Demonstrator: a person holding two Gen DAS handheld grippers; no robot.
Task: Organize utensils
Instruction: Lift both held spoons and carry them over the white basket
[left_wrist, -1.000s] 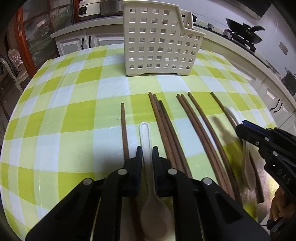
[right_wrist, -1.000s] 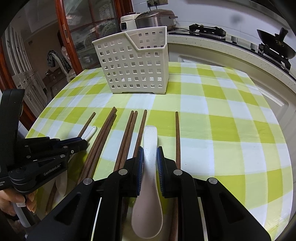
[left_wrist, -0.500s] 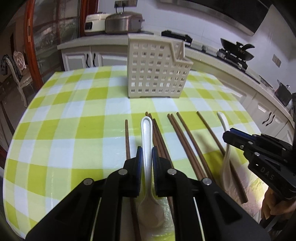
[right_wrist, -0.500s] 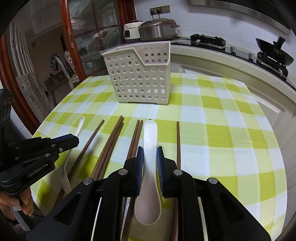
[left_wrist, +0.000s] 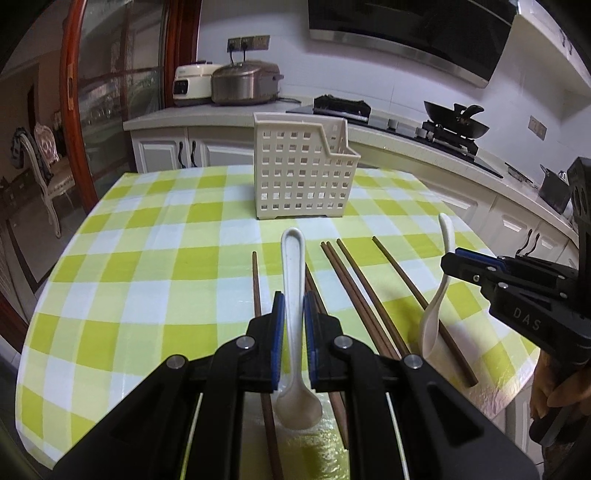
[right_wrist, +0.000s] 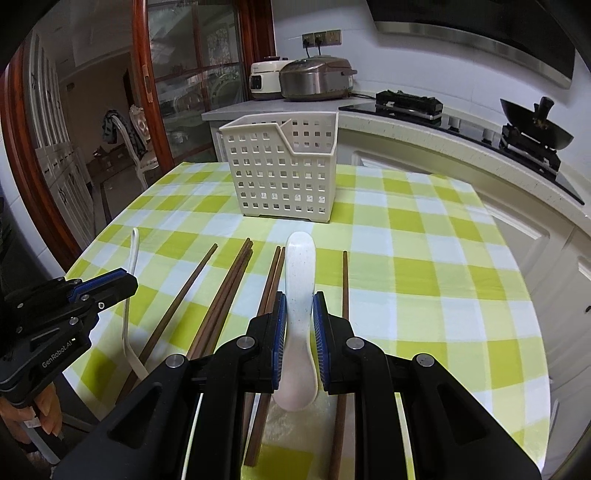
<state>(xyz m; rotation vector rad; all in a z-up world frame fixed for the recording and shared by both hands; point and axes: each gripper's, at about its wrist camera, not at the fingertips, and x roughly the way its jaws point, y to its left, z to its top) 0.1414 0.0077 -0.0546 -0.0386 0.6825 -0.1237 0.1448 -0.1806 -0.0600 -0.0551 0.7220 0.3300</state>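
Left gripper (left_wrist: 293, 314) clamps a slim white spoon (left_wrist: 293, 266); right gripper (right_wrist: 299, 314) clamps a broad white soup spoon (right_wrist: 300, 280). Perforated utensil basket (left_wrist: 301, 173) stands ahead; wooden chopsticks (right_wrist: 221, 299) lie beneath on the bench (left_wrist: 147, 266).

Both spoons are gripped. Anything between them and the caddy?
Nothing visible. Left tongs hold one spoon, right tongs the other spoon. Only bare tablecloth lies ahead of the caddy. Chopsticks lie beside and below, not ahead.

Dim indoor light, sharp focus, strong fisheye bending with dark corners, mild glare on tablecloth (left_wrist: 332, 446) near bottom edge
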